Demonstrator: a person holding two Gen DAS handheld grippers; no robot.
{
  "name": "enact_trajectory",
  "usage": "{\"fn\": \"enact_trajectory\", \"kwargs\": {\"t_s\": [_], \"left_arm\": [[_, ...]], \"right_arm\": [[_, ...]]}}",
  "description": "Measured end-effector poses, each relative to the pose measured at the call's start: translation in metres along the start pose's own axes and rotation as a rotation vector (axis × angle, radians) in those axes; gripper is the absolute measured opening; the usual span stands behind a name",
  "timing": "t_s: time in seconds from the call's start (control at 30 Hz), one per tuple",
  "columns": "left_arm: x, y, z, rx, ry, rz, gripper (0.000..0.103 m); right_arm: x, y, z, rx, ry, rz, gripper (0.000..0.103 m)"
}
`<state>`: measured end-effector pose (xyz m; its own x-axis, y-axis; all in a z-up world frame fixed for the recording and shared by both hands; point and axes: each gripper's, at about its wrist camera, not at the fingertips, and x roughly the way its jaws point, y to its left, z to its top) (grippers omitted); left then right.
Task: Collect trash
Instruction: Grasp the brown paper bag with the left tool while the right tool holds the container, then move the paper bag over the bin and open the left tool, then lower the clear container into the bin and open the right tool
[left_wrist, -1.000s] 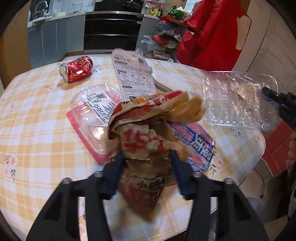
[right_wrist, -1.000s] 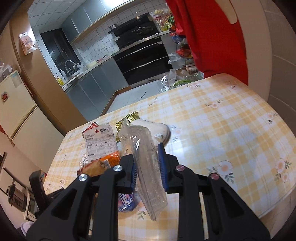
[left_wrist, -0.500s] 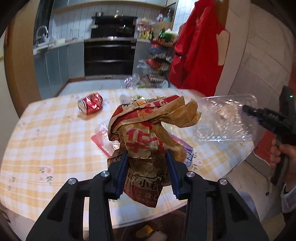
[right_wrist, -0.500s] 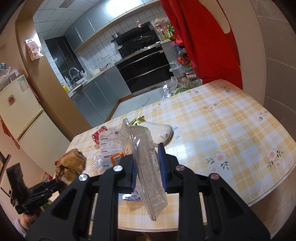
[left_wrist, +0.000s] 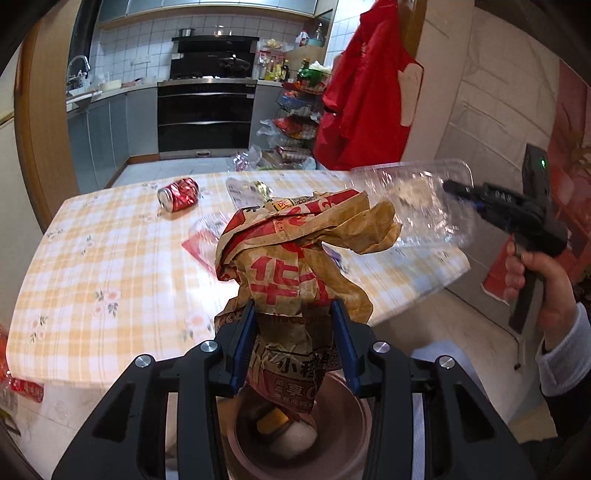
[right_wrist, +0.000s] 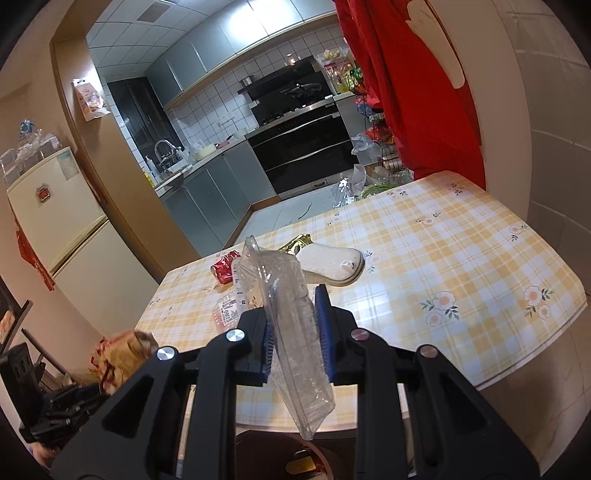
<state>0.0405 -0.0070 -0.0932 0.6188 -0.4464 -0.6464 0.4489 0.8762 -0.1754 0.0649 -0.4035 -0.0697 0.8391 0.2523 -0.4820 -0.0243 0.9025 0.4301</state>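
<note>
Checked yellow tablecloth (left_wrist: 110, 258) covers the kitchen table, now lying further off than a second ago: both hands have lifted their loads clear of it. The left gripper (left_wrist: 295, 343) pinches a crumpled paper bag (left_wrist: 295, 266) directly above a brown bin (left_wrist: 347, 435). The right gripper (right_wrist: 295, 332) clamps a clear plastic tray (right_wrist: 288, 314), seemingly just short of that bin. Still on the table: a red can (left_wrist: 179, 194) and wrappers.

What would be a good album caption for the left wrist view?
Left gripper holds a crumpled paper bag above a brown bin, table behind.
</note>
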Motion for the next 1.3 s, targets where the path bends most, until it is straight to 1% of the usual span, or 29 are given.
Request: {"fn": "enact_trajectory", "kwargs": {"t_s": [0.23,0.43,0.53,0.57,0.6,0.63,0.67,0.73,0.8,0.83,0.9,0.97,1.07,1.2,1.3], "left_arm": [[-0.012,-0.008,-0.027,-0.02,0.026,-0.02,0.04],[-0.003,-0.018,-0.042,0.006,0.084,-0.026,0.041],[0.004,-0.02,-0.047,0.011,0.109,-0.036,0.043],[0.006,-0.02,-0.047,0.012,0.114,-0.042,0.045],[0.008,-0.021,-0.048,0.015,0.115,-0.041,0.055],[0.009,-0.021,-0.049,0.017,0.114,-0.037,0.062],[0.01,-0.021,-0.049,0.018,0.11,-0.025,0.07],[0.011,-0.019,-0.049,0.012,0.104,-0.01,0.072],[0.009,-0.015,-0.046,-0.009,0.094,0.001,0.08],[0.007,-0.013,-0.045,-0.018,0.084,0.009,0.082],[0.0,-0.01,-0.041,-0.038,0.051,0.032,0.089],[-0.008,-0.007,-0.037,-0.056,0.023,0.063,0.093],[-0.021,0.002,-0.032,-0.092,-0.031,0.131,0.097],[-0.035,0.015,-0.028,-0.131,-0.081,0.189,0.097],[-0.045,0.024,-0.028,-0.155,-0.105,0.22,0.097]], "right_arm": [[-0.027,0.008,-0.004,-0.008,-0.023,0.003,0.024],[-0.034,0.01,-0.007,-0.012,-0.023,0.005,0.024],[-0.035,0.009,-0.008,-0.009,-0.021,0.008,0.024],[-0.035,0.009,-0.009,-0.009,-0.02,0.009,0.024],[-0.034,0.009,-0.008,-0.01,-0.018,0.011,0.024],[-0.034,0.009,-0.008,-0.011,-0.017,0.012,0.024],[-0.034,0.01,-0.009,-0.014,-0.013,0.014,0.024],[-0.033,0.012,-0.01,-0.021,-0.006,0.017,0.024],[-0.032,0.014,-0.011,-0.03,0.0,0.018,0.024],[-0.031,0.014,-0.012,-0.034,0.002,0.018,0.024],[-0.03,0.015,-0.013,-0.04,0.01,0.023,0.024],[-0.028,0.017,-0.015,-0.041,0.021,0.028,0.024],[-0.024,0.022,-0.02,-0.05,0.042,0.035,0.024],[-0.02,0.03,-0.026,-0.072,0.07,0.042,0.024],[-0.017,0.037,-0.031,-0.09,0.093,0.045,0.024]]}}
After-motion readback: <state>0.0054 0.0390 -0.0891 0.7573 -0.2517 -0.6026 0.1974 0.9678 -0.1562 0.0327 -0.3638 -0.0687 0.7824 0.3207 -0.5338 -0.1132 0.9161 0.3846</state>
